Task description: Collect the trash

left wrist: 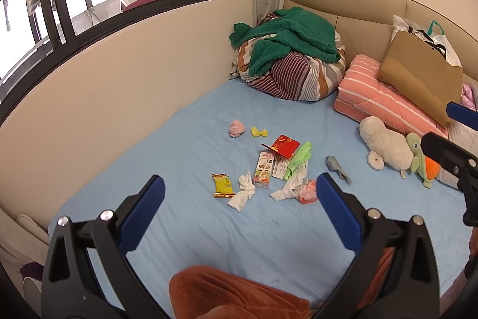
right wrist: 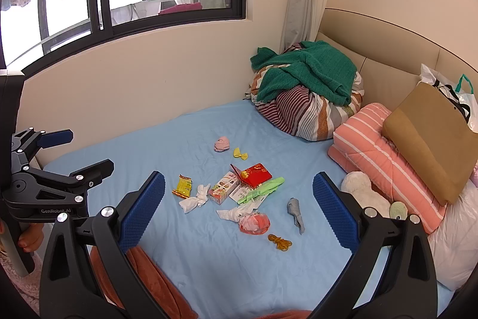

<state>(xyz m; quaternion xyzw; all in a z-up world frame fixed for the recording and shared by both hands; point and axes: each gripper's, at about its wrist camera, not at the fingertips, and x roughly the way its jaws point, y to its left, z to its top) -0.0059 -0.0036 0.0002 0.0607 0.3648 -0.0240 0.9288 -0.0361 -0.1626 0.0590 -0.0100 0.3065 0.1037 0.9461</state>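
Left wrist view. My left gripper (left wrist: 240,193) hangs above the near part of the blue sheet (left wrist: 185,229), jaws spread wide, nothing between them. The litter lies in a loose cluster mid-bed, just beyond the fingertips: a yellow wrapper (left wrist: 222,185) on the left, a crumpled tissue (left wrist: 243,192) touching nothing but close to a small carton (left wrist: 263,170), then a red envelope (left wrist: 282,146), a green wrapper (left wrist: 297,160) and a pink-and-white wad (left wrist: 307,191) on the right. The carton's long axis runs near-to-far, tilted slightly right at its far end. The green wrapper runs diagonally, near-left to far-right.

Risk as I judge it: pieces overlap around the carton, so one closing could drag a neighbour or pinch the sheet, since the flat wrapper offers little edge. A grey sock (left wrist: 337,169) and a plush toy (left wrist: 387,147) sit right of the pile; mistaking them for trash is possible.

Right wrist view. My right gripper (right wrist: 239,193) is also spread and empty, over the same cluster. Here the yellow wrapper (right wrist: 182,186) points near-left to far-right. An amber knot of bands (right wrist: 280,242) lies nearest, apart from the rest. The two grippers are close; they could collide reaching for the same piece.
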